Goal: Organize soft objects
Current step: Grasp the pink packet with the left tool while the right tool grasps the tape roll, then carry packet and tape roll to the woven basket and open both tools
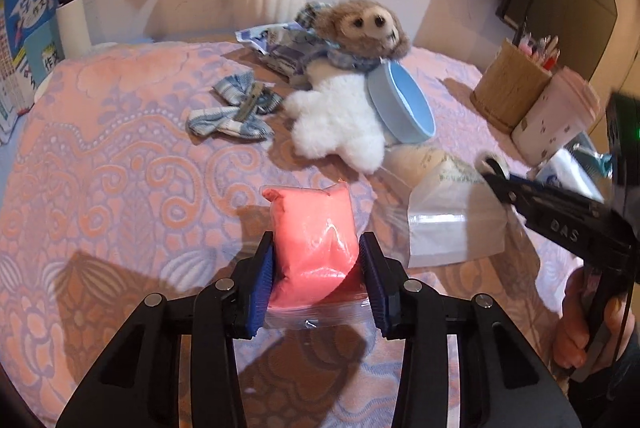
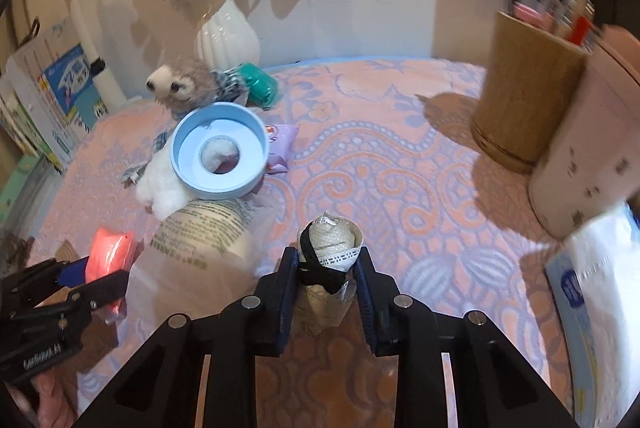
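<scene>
The left tool (image 1: pixel 316 268) clamps a pink bagged pouch (image 1: pixel 314 228) at six o'clock over the floral-covered bench (image 1: pixel 120 168), while the right tool (image 2: pixel 326 276) grips a rolled cream cloth bundle (image 2: pixel 330 248). A plush bear (image 1: pixel 344 108) lies at twelve o'clock beside a blue bowl (image 1: pixel 404 104).

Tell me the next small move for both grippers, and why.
Probably lift both straight up a little. The left gripper already pinches the pink pouch and the right gripper the rolled cloth bundle, both low over the blanket.
</scene>
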